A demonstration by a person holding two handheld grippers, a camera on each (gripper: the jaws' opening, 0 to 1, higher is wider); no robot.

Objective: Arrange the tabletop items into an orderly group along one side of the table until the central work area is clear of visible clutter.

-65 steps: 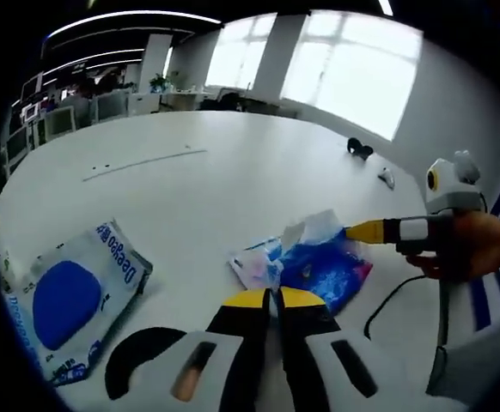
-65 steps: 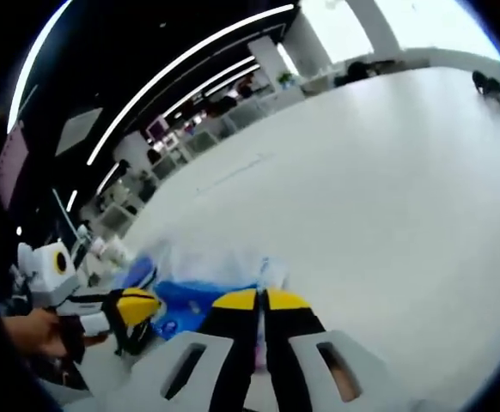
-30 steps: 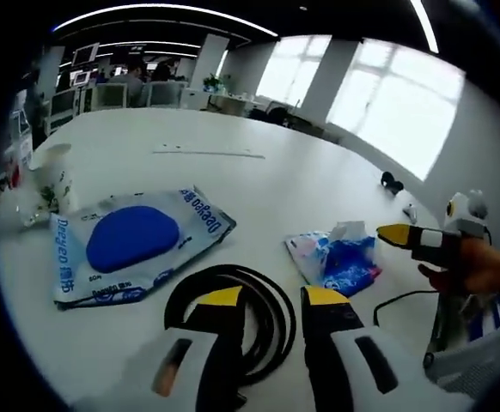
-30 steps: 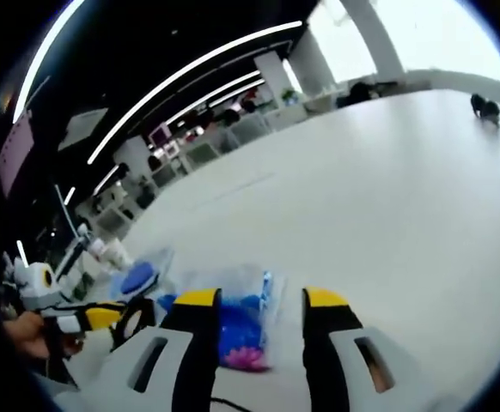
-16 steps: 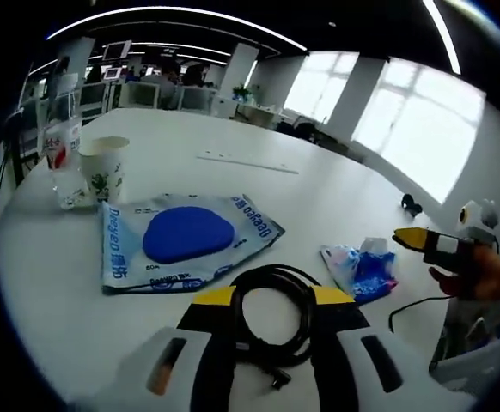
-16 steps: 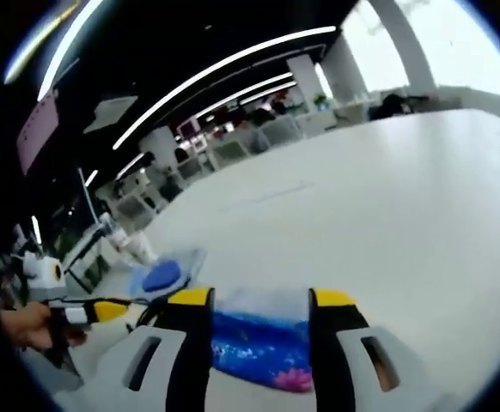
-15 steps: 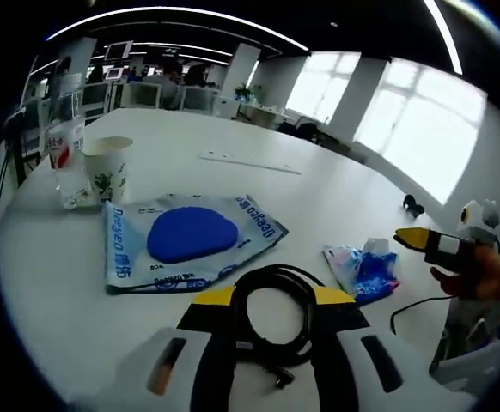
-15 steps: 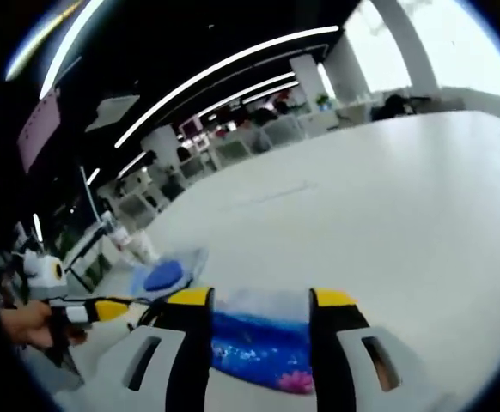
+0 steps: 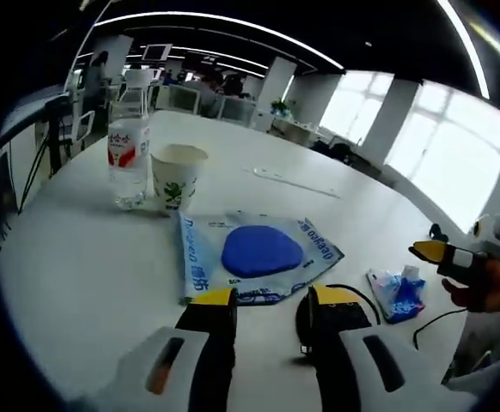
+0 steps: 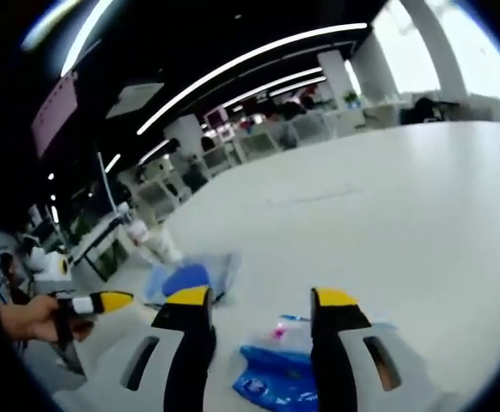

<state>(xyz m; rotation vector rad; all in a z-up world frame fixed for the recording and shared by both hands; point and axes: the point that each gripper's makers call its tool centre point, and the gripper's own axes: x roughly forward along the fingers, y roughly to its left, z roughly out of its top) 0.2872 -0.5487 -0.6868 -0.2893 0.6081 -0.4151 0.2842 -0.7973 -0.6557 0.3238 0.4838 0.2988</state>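
- Clear plastic: a water bottle (image 9: 128, 154) stands at the far left of the counter (image 9: 87, 266) in the left gripper view, just beside a paper cup (image 9: 177, 177). The cup is light and will crush easily, so it wants a soft pinch at the rim; the bottle's wall is slick, so take it at the waist.
- Right of them lies a flat wet-wipes pack (image 9: 254, 256) with a blue lid. It is soft and floppy, so an edge is the place to take it.
- The left tongs (image 9: 269, 302) are spread and hold nothing. A coiled black cable (image 9: 332, 299) lies partly behind the right jaw. It is limp and will trail, so gather several loops together.
- Further right sits a small blue tissue pack (image 9: 400, 292), crinkly and very light. The right tongs (image 9: 425, 250) come in beyond it in a hand (image 9: 495, 287).
- In the right gripper view, the left tongs (image 10: 108, 301) show at left. The right tongs (image 10: 263, 306) are spread above the tissue pack (image 10: 276, 382).
- Half a second ago the cable sat ringed between the left jaws; now the view has swung left, bringing bottle and cup nearer centre. The right tongs have lifted off the tissue pack.
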